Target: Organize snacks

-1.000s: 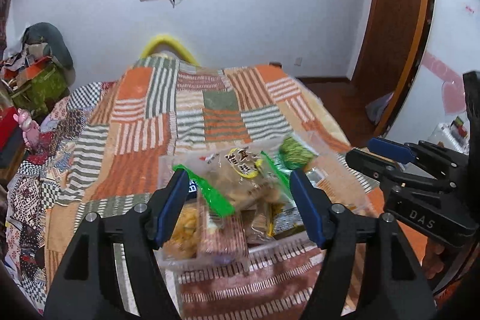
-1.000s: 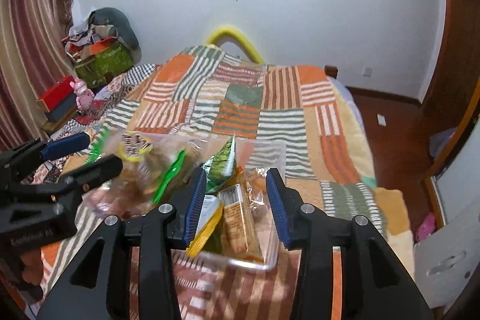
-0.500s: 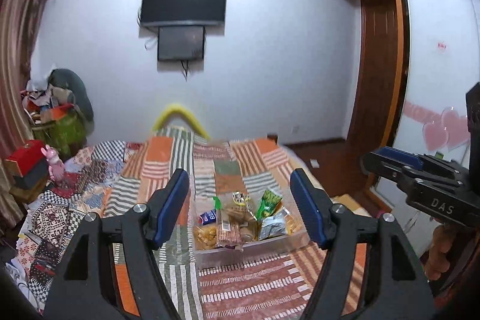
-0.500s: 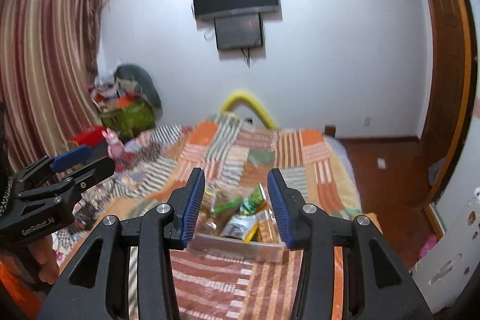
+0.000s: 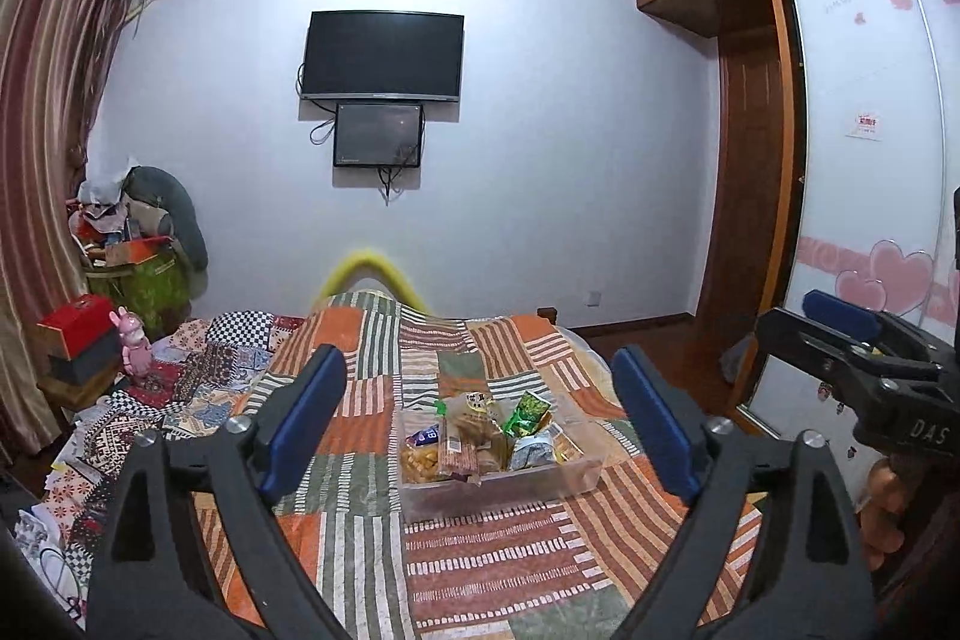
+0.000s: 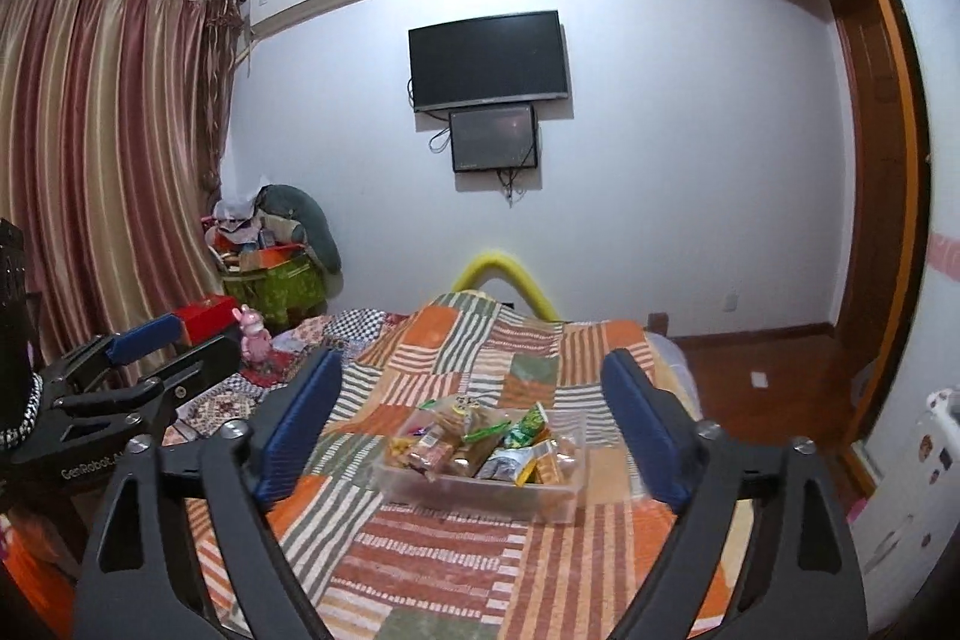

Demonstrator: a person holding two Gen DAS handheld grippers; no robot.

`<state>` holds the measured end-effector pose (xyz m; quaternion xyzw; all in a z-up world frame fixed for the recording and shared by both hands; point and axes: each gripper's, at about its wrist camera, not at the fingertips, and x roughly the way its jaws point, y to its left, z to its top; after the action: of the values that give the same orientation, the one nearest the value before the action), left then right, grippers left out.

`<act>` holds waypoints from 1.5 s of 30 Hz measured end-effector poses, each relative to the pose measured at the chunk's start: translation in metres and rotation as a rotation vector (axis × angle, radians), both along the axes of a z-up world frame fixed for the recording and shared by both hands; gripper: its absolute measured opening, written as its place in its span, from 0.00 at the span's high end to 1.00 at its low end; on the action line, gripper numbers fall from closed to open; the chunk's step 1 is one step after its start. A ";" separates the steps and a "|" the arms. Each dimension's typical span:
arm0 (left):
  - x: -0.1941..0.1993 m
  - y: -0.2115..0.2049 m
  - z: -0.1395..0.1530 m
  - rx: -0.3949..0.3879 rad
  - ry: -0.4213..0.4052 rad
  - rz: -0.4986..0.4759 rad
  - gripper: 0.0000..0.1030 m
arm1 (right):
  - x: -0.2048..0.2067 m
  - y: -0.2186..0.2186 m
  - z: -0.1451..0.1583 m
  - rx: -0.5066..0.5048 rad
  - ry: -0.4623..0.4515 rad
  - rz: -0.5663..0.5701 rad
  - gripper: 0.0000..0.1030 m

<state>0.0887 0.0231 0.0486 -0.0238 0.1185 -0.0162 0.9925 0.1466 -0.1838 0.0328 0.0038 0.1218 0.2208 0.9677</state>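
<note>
With the clear plastic bin of snack packets (image 5: pixel 501 484) sitting low centre on the patchwork quilt (image 5: pixel 480 568), I let my left gripper (image 5: pixel 480 424) and right gripper (image 6: pixel 474 421) finish opening, nothing between them, well clear.

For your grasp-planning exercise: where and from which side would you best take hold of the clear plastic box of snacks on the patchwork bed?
Probably grip the clear plastic box by its bare right end wall, coming from above: one finger outside, one inside. The packets crowd the left and middle there, while the right corner looks free, and the rim stands open upward.
</note>
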 end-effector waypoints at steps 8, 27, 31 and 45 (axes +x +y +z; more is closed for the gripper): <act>-0.008 -0.002 -0.004 0.002 -0.010 0.012 0.00 | -0.007 0.002 -0.003 0.008 -0.009 -0.029 0.00; -0.011 -0.006 -0.009 0.010 -0.007 0.017 0.00 | -0.027 -0.003 -0.012 -0.010 -0.017 -0.065 0.00; -0.013 -0.006 -0.009 0.012 -0.010 0.014 0.00 | -0.027 -0.004 -0.011 -0.013 -0.016 -0.068 0.00; -0.012 -0.007 -0.007 0.014 -0.009 0.013 0.00 | -0.031 -0.007 -0.009 -0.022 -0.024 -0.086 0.00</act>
<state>0.0771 0.0157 0.0415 -0.0177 0.1139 -0.0090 0.9933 0.1159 -0.1904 0.0234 -0.0041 0.1121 0.1778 0.9776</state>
